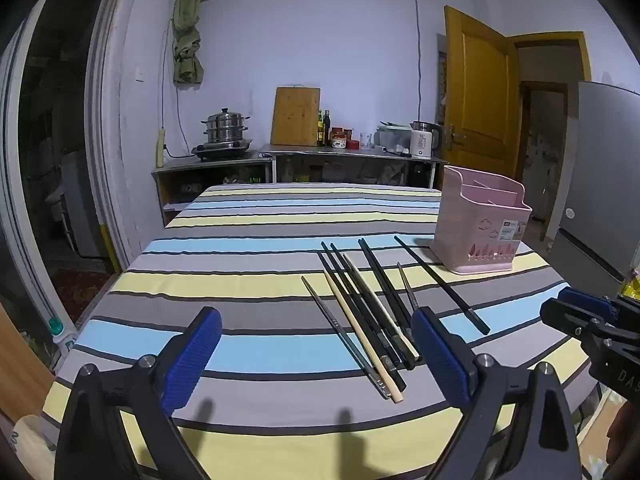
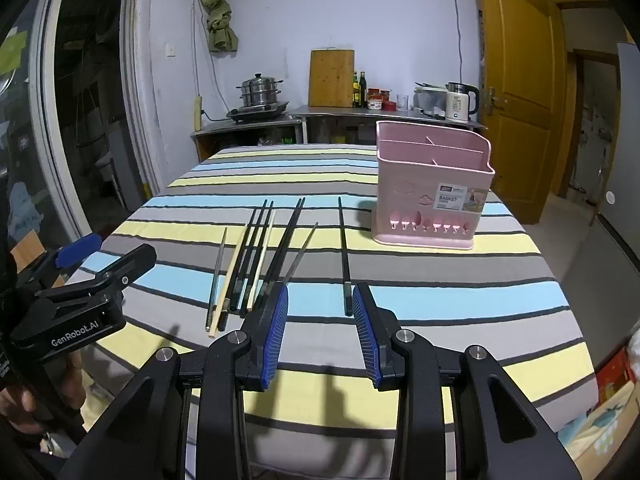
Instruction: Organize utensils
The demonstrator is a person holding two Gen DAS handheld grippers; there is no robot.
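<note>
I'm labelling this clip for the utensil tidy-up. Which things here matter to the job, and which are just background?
Job: chopsticks, lone black chopstick, pink basket, left gripper, right gripper.

Background: cutting board, steamer pot, kettle, bottles, door.

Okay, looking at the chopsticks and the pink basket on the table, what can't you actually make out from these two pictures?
- Pink basket floor: both views, hidden by its own walls.
- Near ends of some chopsticks: left wrist view, behind the left gripper finger; right wrist view, behind the right gripper finger.
- Basket label's small print: too small.
</note>
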